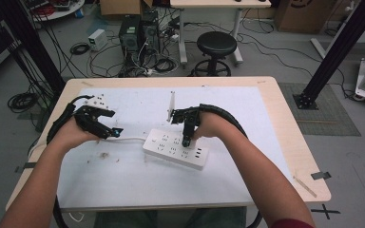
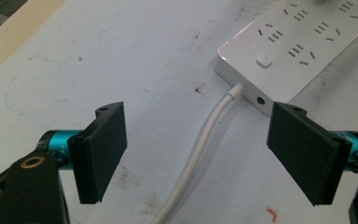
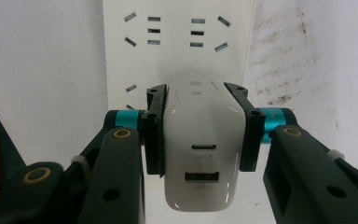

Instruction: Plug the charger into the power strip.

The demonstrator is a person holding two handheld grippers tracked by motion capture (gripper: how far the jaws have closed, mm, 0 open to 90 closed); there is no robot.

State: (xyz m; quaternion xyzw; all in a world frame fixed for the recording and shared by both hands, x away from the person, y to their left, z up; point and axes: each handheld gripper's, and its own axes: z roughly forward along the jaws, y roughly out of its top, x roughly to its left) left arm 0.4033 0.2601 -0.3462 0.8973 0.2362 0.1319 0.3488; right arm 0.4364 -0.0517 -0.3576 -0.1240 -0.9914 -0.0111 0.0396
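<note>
Right gripper view: gripper [image 3: 200, 128] clamping charger [image 3: 200, 154]

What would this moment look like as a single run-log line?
right tongs: shut on white plastic charger block | over white power strip | left tongs: open, astride white cord, not gripping

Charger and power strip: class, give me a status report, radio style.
Right tool shut on white charger, above the power strip. Left tool open, straddling the strip's cable. Nothing blocks the sockets ahead of the charger.
</note>
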